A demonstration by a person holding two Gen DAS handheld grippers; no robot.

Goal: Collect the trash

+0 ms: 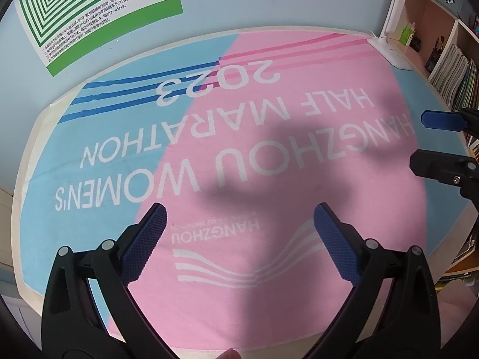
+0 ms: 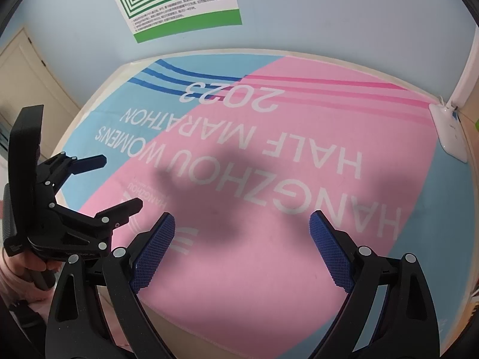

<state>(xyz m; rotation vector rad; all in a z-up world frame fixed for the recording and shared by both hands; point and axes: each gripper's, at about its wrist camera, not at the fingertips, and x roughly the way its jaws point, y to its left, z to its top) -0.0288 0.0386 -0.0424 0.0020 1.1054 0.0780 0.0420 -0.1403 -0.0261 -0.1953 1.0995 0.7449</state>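
Currently: both grippers spread wide and empty above the towel; no trash in either view.

Neither wrist view shows any item of trash, so the location of the task's thing cannot be stated; its weight, stiffness and best hold are a judgement only. The left gripper (image 1: pixel 239 242) hovers over the pink-and-blue printed towel (image 1: pixel 209 155) with its jaws fully apart and nothing between them. The right gripper (image 2: pixel 242 251) is likewise fully spread and holds nothing. The towel lies flat on the desk, reaching back to the wall with the green poster (image 2: pixel 176 3); a white lamp base (image 2: pixel 449 131) stands at its far right corner. Household trash is probably light, soft and crushable, so a pinch across the bulk with the textured blue pads (image 2: pixel 155 251) should suffice. Thin wrappers lying flat on cloth may be hard to lift by an edge.
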